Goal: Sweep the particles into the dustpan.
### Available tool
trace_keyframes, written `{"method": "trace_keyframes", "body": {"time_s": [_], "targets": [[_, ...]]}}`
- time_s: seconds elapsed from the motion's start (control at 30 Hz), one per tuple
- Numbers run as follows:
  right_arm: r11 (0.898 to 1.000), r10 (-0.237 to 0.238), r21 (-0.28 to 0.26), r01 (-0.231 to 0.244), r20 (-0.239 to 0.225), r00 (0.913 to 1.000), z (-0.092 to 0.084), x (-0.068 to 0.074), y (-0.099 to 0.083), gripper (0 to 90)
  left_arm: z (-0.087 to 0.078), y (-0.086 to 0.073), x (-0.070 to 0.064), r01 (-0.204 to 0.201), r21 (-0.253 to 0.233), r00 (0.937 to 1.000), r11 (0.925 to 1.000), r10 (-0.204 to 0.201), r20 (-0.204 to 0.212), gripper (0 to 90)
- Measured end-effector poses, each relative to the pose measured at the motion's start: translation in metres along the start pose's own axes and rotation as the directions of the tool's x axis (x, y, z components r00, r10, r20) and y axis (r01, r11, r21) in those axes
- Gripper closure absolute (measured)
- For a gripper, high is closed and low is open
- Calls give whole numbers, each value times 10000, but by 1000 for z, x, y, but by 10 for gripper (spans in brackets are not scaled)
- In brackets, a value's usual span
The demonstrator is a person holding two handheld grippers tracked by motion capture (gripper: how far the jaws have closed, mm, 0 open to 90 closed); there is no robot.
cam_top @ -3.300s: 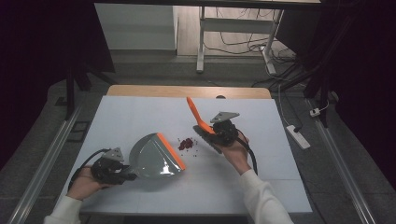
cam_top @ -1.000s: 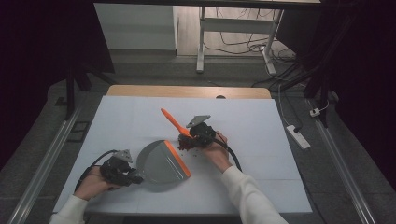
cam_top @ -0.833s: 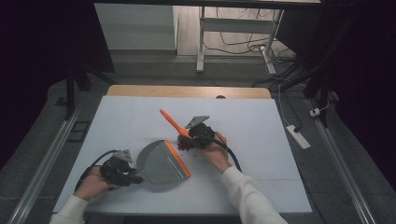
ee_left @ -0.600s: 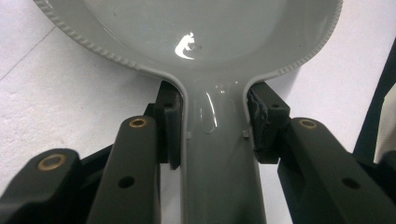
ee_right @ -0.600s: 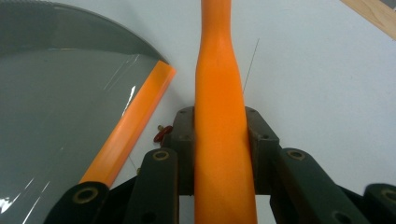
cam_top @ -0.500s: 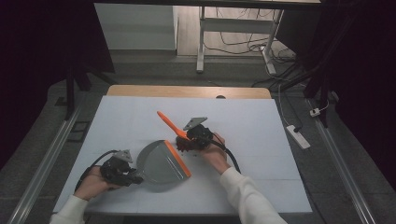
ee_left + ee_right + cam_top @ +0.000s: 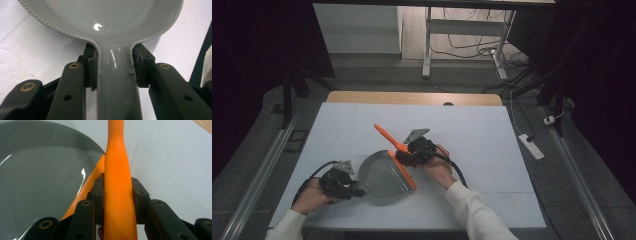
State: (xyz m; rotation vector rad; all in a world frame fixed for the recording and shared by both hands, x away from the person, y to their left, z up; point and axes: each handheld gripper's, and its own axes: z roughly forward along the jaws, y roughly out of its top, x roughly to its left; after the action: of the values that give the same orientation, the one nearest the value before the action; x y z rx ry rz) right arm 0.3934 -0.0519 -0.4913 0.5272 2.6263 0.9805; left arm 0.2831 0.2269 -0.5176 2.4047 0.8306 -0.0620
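Dustpan and brush held together near the middle of the white table.

The left gripper (image 7: pixel 343 184) clamps the grey dustpan (image 7: pixel 384 175) by its handle, pads tight against both sides; the pan lies flat on the white table (image 7: pixel 492 150), orange lip toward the right hand. The right gripper (image 7: pixel 414 151) grips the orange brush handle (image 7: pixel 391 139), which slants up and away over the pan's lip (image 7: pixel 403 171). The bristles are hidden, probably at the lip's far end.

Right gripper (image 7: pixel 404 154) with orange brush (image 7: pixel 388 136), now at dustpan (image 7: pixel 382 175) lip.
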Motion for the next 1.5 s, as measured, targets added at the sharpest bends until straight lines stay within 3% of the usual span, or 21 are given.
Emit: {"method": "trace_keyframes", "body": {"time_s": [0.53,0.7,0.83,1.03,1.17,1.43,1.5], "targets": [[9999,54,-154,-63,-524,9986,0,8,2,704,0,0,0,2,2,10000,10000,-2,4,619],[9988,272,-384,-314,-1064,9939,-1,11,4,704,1,0,0,13,-9,10000,10000,-13,7,619],[9977,166,-629,-254,-1375,9904,-6,14,8,704,1,0,0,-13,3,10000,10000,13,3,619],[9911,434,-1216,-549,-951,9945,-22,2,9,704,1,0,0,-29,17,10000,10000,29,12,619],[9879,734,-1322,-810,-617,9954,-29,-8,6,704,1,0,0,-25,17,10000,10000,25,22,619],[9879,1217,-960,-1214,-37,9926,-21,-21,-2,704,2,0,0,-14,-1,10000,10000,14,23,619],[9911,1072,-801,-1064,66,9942,-15,-22,-2,704,2,0,0,-8,-5,10000,10000,8,20,619]]}}
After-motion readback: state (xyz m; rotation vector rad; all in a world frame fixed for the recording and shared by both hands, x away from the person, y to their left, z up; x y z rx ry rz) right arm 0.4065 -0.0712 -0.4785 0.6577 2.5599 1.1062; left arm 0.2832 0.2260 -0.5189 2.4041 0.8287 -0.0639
